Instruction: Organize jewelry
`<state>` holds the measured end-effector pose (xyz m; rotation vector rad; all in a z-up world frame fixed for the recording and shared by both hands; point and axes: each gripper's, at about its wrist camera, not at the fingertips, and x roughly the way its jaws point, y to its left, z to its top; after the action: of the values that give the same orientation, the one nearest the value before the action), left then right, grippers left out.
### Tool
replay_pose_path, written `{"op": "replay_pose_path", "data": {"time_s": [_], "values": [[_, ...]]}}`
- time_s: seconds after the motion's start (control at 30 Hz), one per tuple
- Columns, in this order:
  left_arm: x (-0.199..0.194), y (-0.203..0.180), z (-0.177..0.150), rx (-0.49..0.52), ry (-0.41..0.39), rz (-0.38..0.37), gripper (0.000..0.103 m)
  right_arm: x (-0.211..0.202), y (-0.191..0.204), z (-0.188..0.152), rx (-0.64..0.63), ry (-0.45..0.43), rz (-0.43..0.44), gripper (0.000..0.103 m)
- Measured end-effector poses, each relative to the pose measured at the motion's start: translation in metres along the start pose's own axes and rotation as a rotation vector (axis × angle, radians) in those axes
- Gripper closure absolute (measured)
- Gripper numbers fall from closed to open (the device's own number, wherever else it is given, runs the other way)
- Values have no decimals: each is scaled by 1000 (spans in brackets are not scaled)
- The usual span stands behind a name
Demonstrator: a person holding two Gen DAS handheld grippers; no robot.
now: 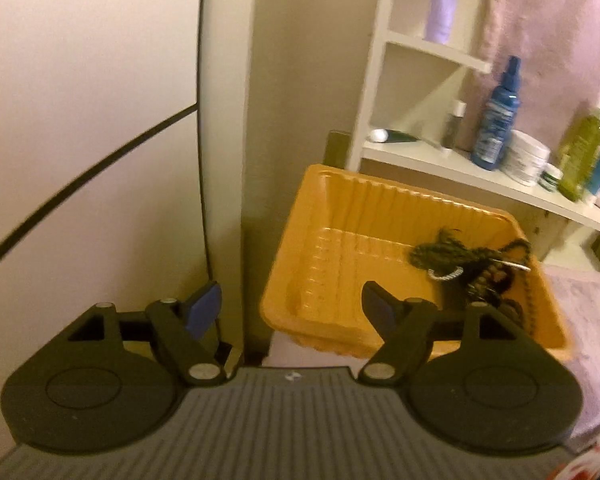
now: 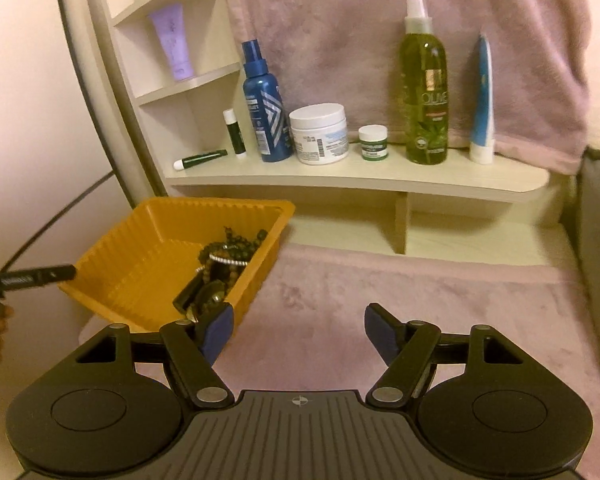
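Both tools wide, empty: left tool, right tool, beaded jewelry inside orange tray

Warm, dim yellowish indoor light with soft shadows and no strong glare fills both fisheye views, whose corners go black and whose straight edges bow, while the left wrist view is smeared by motion blur and the right wrist view stays sharper

Each gripper has black linkage arms with silver pivot screws and blue pads. Round black discs flank a grey ribbed body bearing a small crosshair mark.
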<state>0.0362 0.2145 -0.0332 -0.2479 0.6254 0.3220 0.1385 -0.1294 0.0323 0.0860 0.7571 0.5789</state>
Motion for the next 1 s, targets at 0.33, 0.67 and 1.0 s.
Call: {"op": "replay_pose_path", "data": {"time_s": [0.33,0.67,1.0], "values": [[-62,-74,-8,87,51,-102,28,-49,4,-17,70,15,-42,31],[-83,-152,-36,175,135,-223,28,-86,-6,-41,181,37,-92,31],[-87,-181,-54,222,168,-255,28,-100,-7,-61,222,71,-105,31]]}}
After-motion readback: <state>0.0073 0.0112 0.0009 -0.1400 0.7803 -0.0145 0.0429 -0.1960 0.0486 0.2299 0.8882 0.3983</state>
